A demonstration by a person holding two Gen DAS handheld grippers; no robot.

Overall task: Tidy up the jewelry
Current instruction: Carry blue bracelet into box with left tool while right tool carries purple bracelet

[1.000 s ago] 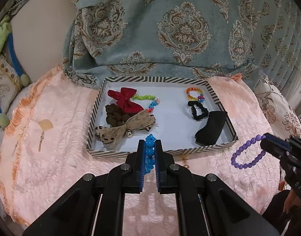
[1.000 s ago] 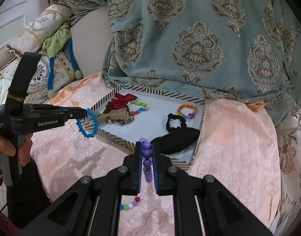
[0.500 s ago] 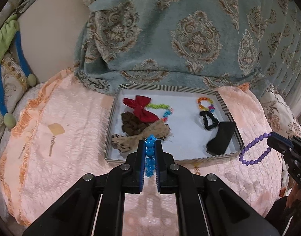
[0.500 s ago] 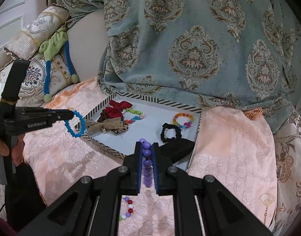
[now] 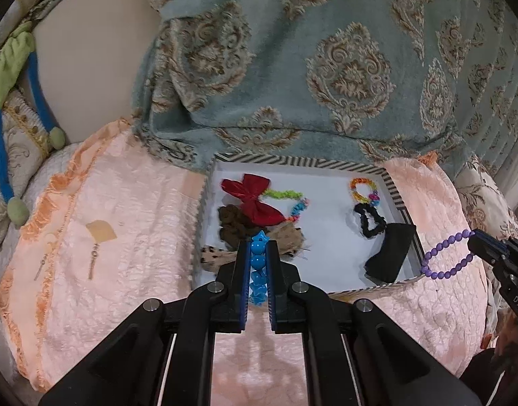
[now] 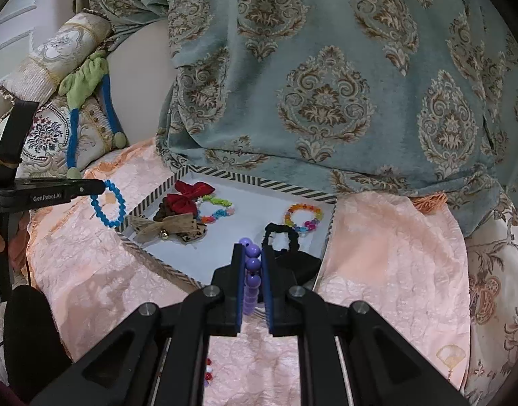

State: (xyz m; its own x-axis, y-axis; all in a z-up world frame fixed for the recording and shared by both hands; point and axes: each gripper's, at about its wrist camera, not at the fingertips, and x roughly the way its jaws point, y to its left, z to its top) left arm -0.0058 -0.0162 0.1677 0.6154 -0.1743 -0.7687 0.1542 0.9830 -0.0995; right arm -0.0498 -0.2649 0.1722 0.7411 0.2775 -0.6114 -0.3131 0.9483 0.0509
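Observation:
My left gripper (image 5: 258, 248) is shut on a blue bead bracelet (image 5: 258, 267), held above the near left edge of the striped tray (image 5: 292, 161). It also shows in the right wrist view (image 6: 109, 207). My right gripper (image 6: 251, 253) is shut on a purple bead bracelet (image 6: 252, 272), which hangs by the tray's right near corner in the left wrist view (image 5: 445, 258). In the tray lie a red bow (image 5: 252, 199), a tan bow (image 5: 286, 240), a brown scrunchie (image 5: 231, 223), bright bracelets (image 5: 362, 191), a black scrunchie (image 5: 368, 220) and a black pouch (image 5: 390, 250).
The tray sits on a pink quilted cloth (image 5: 123, 237). Earrings with a tan fan (image 5: 99, 233) lie on the cloth at the left. Another fan earring (image 6: 450, 365) lies at the right. Small beads (image 6: 208, 372) lie below my right gripper. A teal patterned blanket (image 5: 326, 67) rises behind.
Both grippers have drawn back and risen, so the tray looks smaller and farther. Each still holds its bracelet.

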